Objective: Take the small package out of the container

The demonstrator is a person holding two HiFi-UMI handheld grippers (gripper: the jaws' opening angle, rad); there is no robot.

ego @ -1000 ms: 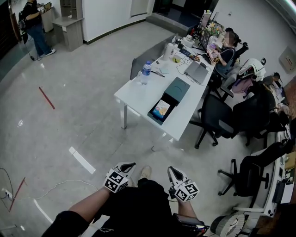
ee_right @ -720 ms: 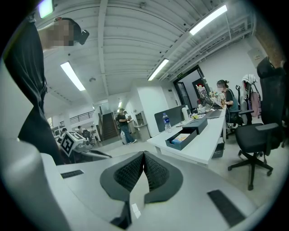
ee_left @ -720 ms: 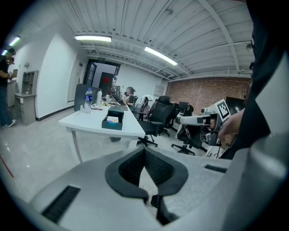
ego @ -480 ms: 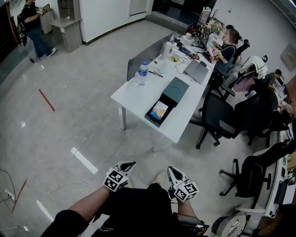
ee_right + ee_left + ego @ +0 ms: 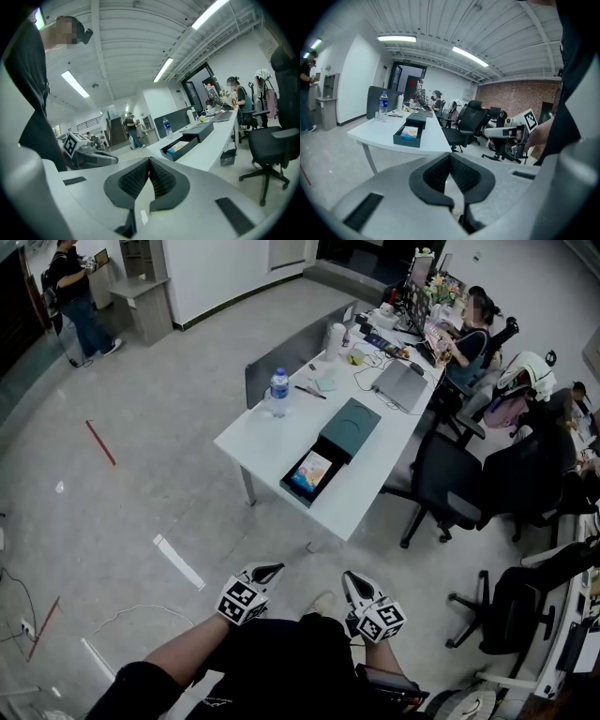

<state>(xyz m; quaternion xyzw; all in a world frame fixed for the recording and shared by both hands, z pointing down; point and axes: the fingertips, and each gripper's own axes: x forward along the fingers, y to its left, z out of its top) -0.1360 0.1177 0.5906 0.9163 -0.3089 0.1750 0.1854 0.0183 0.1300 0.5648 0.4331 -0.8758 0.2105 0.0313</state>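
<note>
A dark teal container (image 5: pixel 328 448) lies on the white table (image 5: pixel 258 439) ahead, its tray pulled out. The small colourful package (image 5: pixel 310 472) rests in that tray. Both grippers hang low at the person's front, well short of the table. My left gripper (image 5: pixel 266 570) is shut with nothing in it, and my right gripper (image 5: pixel 353 577) is shut and empty too. In the left gripper view the jaws (image 5: pixel 450 157) meet, with the container (image 5: pixel 398 138) and package (image 5: pixel 409 132) far beyond. The right gripper view shows the jaws (image 5: pixel 149 162) touching, the container (image 5: pixel 187 136) in the distance.
A water bottle (image 5: pixel 278 390) stands at the table's far left edge, and a laptop (image 5: pixel 401 385) lies further back. Black office chairs (image 5: pixel 450 479) line the table's right side. One person sits at the far end (image 5: pixel 469 329); another stands far left (image 5: pixel 70 292). A cable (image 5: pixel 112 620) crosses the floor.
The table with the container has shifted leftward and grown slightly larger in the head view as the person steps toward it. Both grippers stay shut and keep their places.
</note>
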